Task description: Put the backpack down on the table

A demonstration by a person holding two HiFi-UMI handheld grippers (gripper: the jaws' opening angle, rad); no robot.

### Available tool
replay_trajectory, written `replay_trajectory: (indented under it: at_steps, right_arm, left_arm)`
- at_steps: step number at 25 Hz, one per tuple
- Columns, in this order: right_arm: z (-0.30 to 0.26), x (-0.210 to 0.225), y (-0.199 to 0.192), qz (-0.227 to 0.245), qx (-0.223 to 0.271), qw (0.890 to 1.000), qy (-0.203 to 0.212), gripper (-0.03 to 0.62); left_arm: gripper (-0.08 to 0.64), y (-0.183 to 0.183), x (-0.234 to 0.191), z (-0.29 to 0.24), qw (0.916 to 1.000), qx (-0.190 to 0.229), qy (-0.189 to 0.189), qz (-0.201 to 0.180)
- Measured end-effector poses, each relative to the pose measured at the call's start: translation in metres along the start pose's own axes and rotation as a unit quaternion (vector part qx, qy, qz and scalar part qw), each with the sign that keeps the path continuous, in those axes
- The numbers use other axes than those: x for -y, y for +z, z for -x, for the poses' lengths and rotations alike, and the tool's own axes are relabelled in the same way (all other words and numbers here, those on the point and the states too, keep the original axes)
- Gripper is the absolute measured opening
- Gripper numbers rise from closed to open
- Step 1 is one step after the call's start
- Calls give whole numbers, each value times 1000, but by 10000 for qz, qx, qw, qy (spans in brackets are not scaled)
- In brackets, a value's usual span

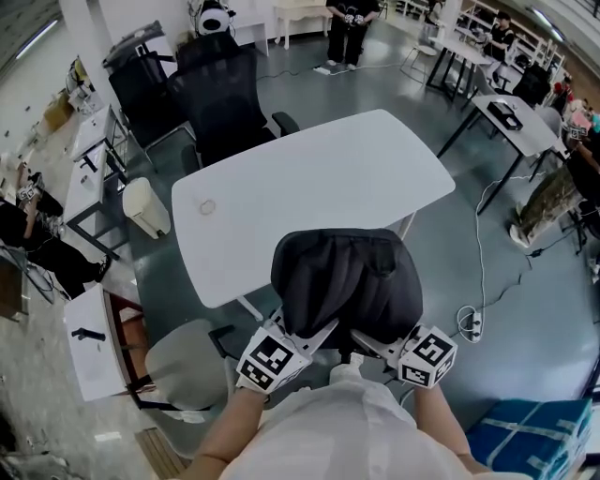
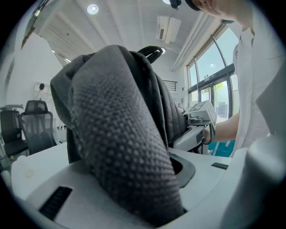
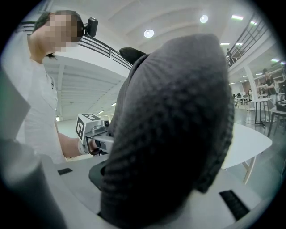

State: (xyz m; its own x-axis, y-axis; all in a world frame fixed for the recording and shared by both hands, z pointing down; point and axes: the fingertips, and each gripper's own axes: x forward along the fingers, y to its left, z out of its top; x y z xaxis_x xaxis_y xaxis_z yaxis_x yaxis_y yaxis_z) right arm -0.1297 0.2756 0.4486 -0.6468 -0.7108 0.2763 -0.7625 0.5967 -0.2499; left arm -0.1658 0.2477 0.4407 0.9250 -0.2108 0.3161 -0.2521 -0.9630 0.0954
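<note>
**Occluded and cropped regions**

Head view, lower centre: the backpack (image 1: 347,281) covers the near edge of the table (image 1: 309,178) and both grippers' jaws. In the left gripper (image 2: 138,192) and right gripper (image 3: 152,197) views, its mesh padding hides the pads. The frame corner crops a blue bundle (image 1: 530,436) at lower right.

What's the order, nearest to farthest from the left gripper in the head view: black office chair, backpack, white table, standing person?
1. Backpack: held by the left gripper, at the table's near edge.
2. White table: just beyond, centre.
3. Black office chair: past the table's far side, left.
4. Standing person: farthest, top of view.
</note>
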Motion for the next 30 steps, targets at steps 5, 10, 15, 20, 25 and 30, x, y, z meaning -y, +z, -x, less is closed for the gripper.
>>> replay_trajectory:
  at_steps: [5, 10, 15, 20, 25, 30]
  right_arm:
    - [8, 32, 10, 7, 35, 10000, 45, 199]
    - [23, 65, 16, -27, 67, 10000, 35, 199]
    - [36, 90, 25, -8, 157, 9998, 111, 199]
    - [50, 121, 33, 50, 254, 9994, 216, 199]
    - [70, 151, 37, 103, 366, 9990, 243, 199]
    - [84, 176, 40, 151, 426, 9988, 197, 199]
  left_arm:
    - [141, 14, -8, -30, 10000, -15, 25, -1]
    - [141, 28, -10, -63, 10000, -67, 53, -31]
    - [141, 42, -10, -89, 9998, -109, 126, -79]
    - [141, 58, -12, -120, 9994, -157, 258, -138]
    - [141, 71, -8, -153, 9991, -167, 305, -241]
    - [141, 80, -6, -180, 9989, -138, 303, -331]
